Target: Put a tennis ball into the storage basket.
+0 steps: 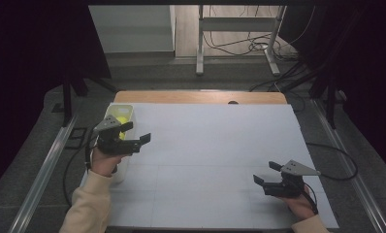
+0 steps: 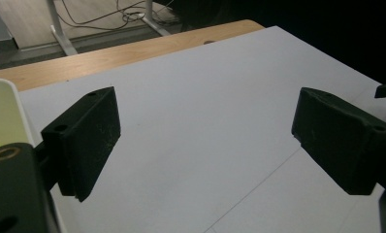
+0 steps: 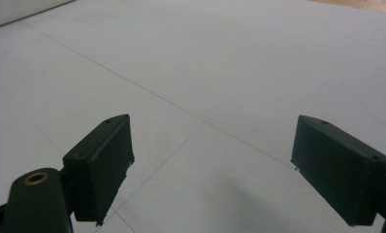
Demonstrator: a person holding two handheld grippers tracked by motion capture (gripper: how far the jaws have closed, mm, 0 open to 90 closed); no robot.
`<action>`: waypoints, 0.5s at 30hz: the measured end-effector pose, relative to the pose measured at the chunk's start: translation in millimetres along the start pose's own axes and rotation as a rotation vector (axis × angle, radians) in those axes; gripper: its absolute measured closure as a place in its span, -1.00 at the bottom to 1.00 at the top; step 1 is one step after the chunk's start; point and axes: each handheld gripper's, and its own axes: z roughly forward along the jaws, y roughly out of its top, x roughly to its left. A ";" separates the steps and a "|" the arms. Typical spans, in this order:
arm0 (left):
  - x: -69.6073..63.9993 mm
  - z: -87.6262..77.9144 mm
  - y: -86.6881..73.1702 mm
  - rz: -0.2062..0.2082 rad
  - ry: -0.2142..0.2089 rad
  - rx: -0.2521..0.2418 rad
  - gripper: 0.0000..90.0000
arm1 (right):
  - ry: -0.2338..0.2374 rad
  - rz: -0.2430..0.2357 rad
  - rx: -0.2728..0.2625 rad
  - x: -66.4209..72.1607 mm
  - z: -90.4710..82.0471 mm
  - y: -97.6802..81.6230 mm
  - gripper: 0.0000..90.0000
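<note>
High view: left gripper [image 1: 135,133] hovers at table's left edge, just beside pale rectangular plastic bin [image 1: 124,110] holding small yellow-green object [image 1: 121,121]; jaws spread, nothing between. Right gripper [image 1: 267,174] low over white table sheet [image 1: 215,145], well apart, jaws released.

Left gripper view: bin rim [image 2: 7,111] at left edge, pads [image 2: 91,131] point away across bare sheet. Judgement: turn wrist toward bin, centre object between pads before closing.

Right gripper view: pads [image 3: 106,160] wide, empty; keep parked.
</note>
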 end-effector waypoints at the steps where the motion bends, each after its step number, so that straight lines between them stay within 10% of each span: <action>1: -0.3 -0.6 -1.3 0.001 -0.004 0.000 -0.75 | -0.003 -0.001 0.000 0.3 -0.4 0.0 -0.66; 15: -16.0 -5.0 -13.5 0.034 -0.055 0.005 -0.74 | -0.018 -0.015 0.011 2.3 -0.4 -0.2 -0.66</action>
